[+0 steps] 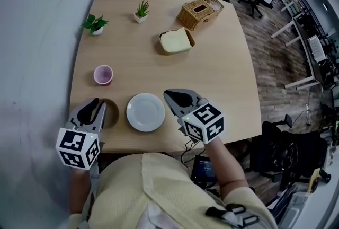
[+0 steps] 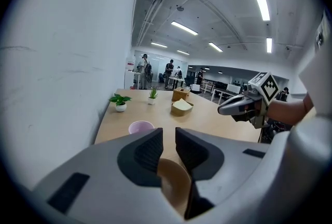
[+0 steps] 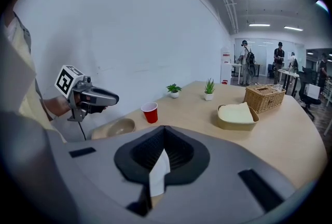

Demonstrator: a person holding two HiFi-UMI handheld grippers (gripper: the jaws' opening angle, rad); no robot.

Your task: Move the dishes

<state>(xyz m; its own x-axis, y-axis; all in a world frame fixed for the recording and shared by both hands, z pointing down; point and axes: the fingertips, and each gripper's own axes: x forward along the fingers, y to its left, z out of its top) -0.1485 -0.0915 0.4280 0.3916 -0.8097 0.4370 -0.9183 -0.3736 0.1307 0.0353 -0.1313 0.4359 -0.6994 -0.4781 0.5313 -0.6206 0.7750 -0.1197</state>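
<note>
- White plate (image 1: 145,112) sits at the near edge of the table (image 1: 212,79). The right claw (image 3: 164,137) is clamped fully on its right rim, which shows as a thin white sliver pinched between the pads.
- Just left of the plate lies a tan bowl (image 1: 111,115). The left claw (image 2: 169,140) stands half open with the bowl's near rim in the gap, and its pads do not visibly press on it.
- The step in hand looks like the grasp: the plate is taken and the bowl is not yet gripped.
- Next, the left claw would need to close firmly on the bowl's rim. Both dishes should then come up level, since a plate held by one thin edge may well tip or slip.
- The head view gives the layout but only the backs of the claws. Each gripper view alone shows what lies between its own pads.
- The right gripper view shows the red cup (image 3: 150,112) from outside. From above, only its pale inside shows.
- Farther back the head view shows a brown dish with a pale block (image 1: 176,41), two potted plants (image 1: 95,24), and a wicker basket (image 1: 199,10), all well apart from the claws.
</note>
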